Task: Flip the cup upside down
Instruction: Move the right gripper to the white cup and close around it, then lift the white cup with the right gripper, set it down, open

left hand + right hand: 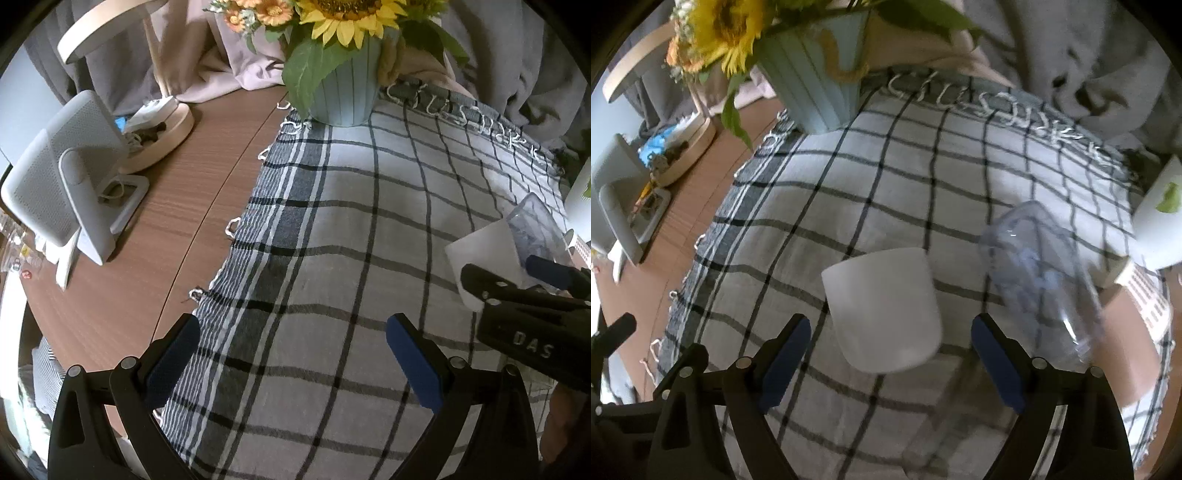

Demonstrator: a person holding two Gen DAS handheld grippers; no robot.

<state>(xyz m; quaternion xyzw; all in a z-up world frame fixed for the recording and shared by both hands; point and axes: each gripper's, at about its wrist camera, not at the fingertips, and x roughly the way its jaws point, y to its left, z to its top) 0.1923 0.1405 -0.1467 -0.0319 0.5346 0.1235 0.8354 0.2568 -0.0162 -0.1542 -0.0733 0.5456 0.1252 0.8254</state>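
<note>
While left gripper (293,354) hovers wide over checked cloth (871,177), right gripper (891,350) stands wide around white cup (882,310), pads apart from walls. Likely light, rigid, slick, breakable; grip mid-wall. Clear plastic cup (1041,280) just beside.

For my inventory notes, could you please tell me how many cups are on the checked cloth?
2: a white cup between the open right gripper's fingers, and a clear cup just right of it. Others could be hidden beyond the views.
</note>
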